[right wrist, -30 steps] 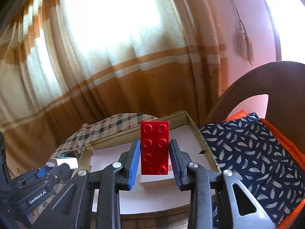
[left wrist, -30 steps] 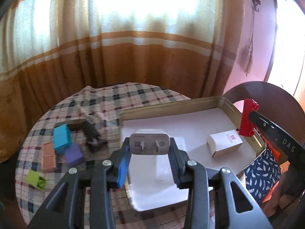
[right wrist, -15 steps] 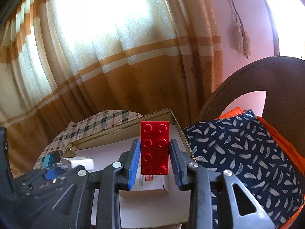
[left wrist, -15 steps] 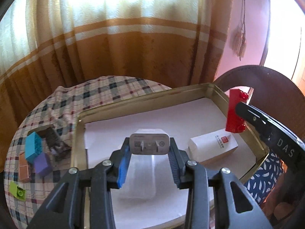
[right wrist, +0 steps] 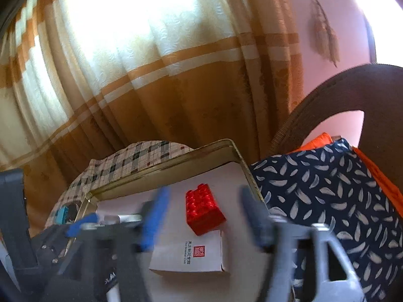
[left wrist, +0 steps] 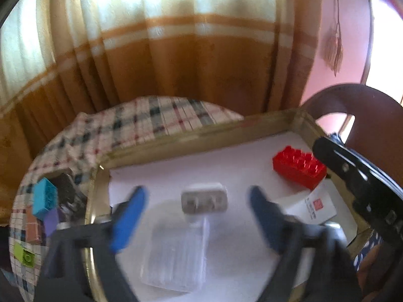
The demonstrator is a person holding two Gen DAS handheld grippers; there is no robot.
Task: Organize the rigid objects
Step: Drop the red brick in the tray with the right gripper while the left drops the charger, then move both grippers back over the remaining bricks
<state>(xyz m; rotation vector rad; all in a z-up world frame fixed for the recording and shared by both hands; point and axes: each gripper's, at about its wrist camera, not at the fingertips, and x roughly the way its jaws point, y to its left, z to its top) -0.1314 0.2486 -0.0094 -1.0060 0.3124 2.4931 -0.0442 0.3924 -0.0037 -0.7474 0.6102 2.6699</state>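
Tray of gold-coloured metal with a white liner serves as the landmark, sitting on a table under a plaid cloth. From the left wrist view, the left gripper stands spread wide, its jaws having just been opening; the white charger plug sits between the blue pads, free of both and resting on the tray liner near its middle, just beyond a clear plastic piece that lies on the liner's near part. Toward the tray's far right corner lies the red brick, studs up, next to a white box with a red seal, and the dark frame of the right gripper crosses the tray's right wall. Outside the tray's left wall, on the cloth, lie a teal block, a purple block, a green block and a dark object too blurred to name. From the right wrist view, the right gripper is likewise spread, its jaws having just been opening; the red brick lies on the tray liner between the fingers but clear of them, its near end touching the white box. A feather-print cushion lies just beyond the tray's right wall.
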